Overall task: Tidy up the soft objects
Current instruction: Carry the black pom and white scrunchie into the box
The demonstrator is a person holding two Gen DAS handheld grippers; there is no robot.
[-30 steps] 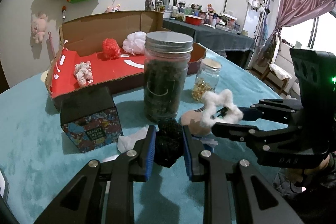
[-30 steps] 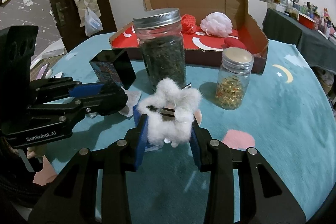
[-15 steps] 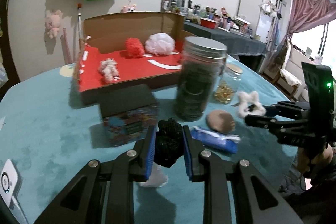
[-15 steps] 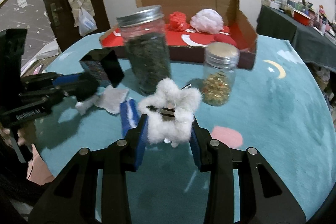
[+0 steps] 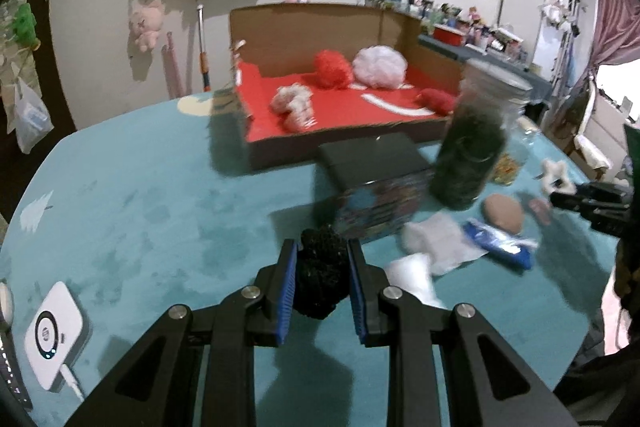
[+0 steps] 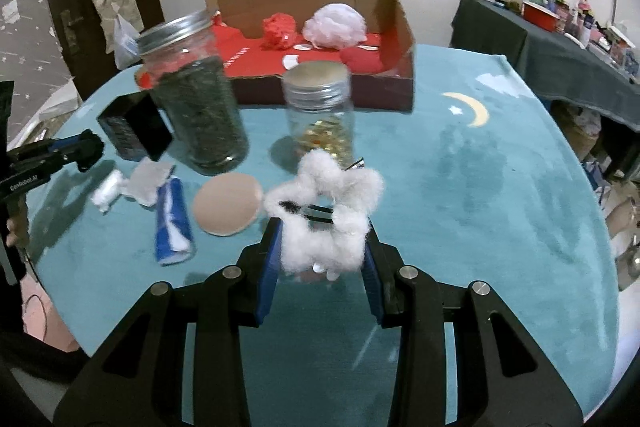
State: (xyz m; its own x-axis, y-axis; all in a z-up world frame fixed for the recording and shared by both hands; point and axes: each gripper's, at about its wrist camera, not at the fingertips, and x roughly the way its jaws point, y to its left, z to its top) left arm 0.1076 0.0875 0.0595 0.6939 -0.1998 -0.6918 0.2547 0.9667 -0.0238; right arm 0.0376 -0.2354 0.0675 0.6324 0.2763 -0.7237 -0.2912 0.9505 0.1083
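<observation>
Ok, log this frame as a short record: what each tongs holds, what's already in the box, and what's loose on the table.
left tongs: shut on black scrunchie
right tongs: shut on white scrunchie
box: red pom, white puff, red item, pale scrunchie
table: two jars, dark box, tan pad, blue roll, white wipes
step: both scrunchies lifted, not yet boxed
</observation>
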